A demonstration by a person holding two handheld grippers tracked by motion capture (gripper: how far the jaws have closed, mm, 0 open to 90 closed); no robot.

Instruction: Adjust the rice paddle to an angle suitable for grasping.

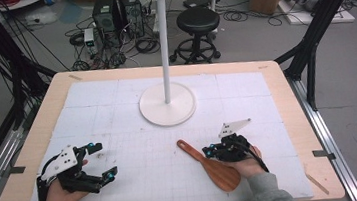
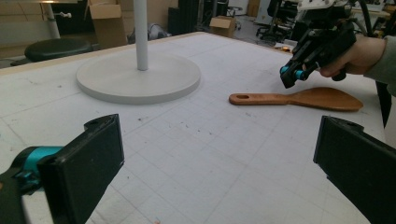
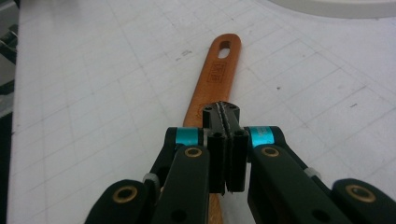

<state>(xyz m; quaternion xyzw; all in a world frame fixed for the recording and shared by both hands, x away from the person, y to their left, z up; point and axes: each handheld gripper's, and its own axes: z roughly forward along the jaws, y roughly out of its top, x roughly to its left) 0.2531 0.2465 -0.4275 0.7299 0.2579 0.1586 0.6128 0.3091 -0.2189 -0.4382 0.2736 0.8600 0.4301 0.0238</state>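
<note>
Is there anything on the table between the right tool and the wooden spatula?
Nothing visible. The right tool, jaws shut and empty, hangs directly over the wooden spatula, which lies flat on the white mat. The white stand base sits farther back, out of the way.

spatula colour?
Reddish-brown wood; the spatula shows best in the left gripper view.

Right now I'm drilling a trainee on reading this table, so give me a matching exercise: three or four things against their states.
Things:
1. left gripper
2. right gripper
3. wooden spatula
4. white stand

States:
A. lying flat on the mat
B. jaws wide apart, nothing between them
C. upright on a round base
D. jaws pressed together, above the spatula's handle

Pairs: 1-B, 2-D, 3-A, 4-C
</note>
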